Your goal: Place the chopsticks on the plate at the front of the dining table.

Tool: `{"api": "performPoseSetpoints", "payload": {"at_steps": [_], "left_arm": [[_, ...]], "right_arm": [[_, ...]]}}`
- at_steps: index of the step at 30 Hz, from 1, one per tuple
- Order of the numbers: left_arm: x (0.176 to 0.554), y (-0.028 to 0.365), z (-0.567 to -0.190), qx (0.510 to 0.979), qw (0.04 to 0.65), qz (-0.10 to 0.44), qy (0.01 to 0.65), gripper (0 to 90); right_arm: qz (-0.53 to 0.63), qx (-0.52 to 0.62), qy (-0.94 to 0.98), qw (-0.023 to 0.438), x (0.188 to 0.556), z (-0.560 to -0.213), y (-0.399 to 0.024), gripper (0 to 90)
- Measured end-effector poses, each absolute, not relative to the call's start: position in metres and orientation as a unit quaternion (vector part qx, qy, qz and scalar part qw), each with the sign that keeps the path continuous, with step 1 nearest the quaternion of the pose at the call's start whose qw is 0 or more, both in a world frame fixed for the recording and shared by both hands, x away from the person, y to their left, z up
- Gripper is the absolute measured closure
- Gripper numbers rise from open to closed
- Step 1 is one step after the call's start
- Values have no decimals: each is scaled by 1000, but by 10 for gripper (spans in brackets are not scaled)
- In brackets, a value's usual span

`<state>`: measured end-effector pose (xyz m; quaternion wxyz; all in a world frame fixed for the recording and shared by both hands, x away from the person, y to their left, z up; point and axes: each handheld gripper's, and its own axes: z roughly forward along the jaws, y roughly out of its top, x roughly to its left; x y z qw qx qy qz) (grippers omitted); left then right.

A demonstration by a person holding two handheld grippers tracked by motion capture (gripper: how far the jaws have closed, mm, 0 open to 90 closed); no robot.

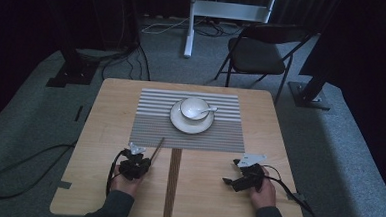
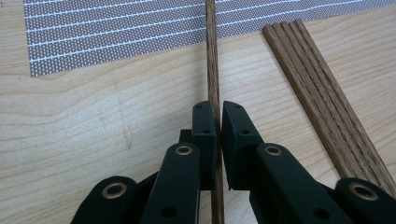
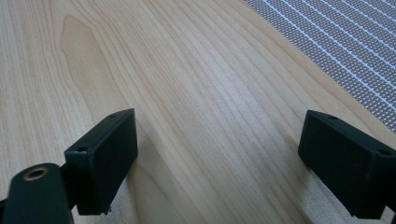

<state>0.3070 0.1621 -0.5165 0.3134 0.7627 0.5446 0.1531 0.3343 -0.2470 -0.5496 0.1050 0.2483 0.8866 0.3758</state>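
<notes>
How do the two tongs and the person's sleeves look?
Both tongs, left and right, are black, each with two flat rectangular jaws, brass-ringed pivots, a grey three-cornered plate on top and a trailing black cable. The sleeves are dark grey.

You are sitting in a recording studio or lab set up to look like a dining spot, not a real home. Dark curtains close off the room from nine o'clock round to three o'clock. Your wooden table [image 1: 104, 134] stands alone on grey carpet [image 1: 25, 115], with a black folding chair [image 1: 259, 54] at one o'clock. Black stand bases [image 1: 72, 74] sit at ten and two o'clock, a white frame leg [image 1: 189, 28] at twelve, and loose cables [image 1: 133, 55] trail over the floor. Only the striped placemat [image 1: 150, 121] with its plate [image 1: 191, 123] and bowl [image 1: 194, 107] suggests a meal.
</notes>
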Motion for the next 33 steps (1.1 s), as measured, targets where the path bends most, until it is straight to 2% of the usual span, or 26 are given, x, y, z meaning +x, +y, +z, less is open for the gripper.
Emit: {"api": "performPoseSetpoints", "payload": {"at_steps": [33], "left_arm": [[332,156,-485,744,342,156,553,847]], "right_arm": [[376,249,886,106,334,-550,-247,113]]}}
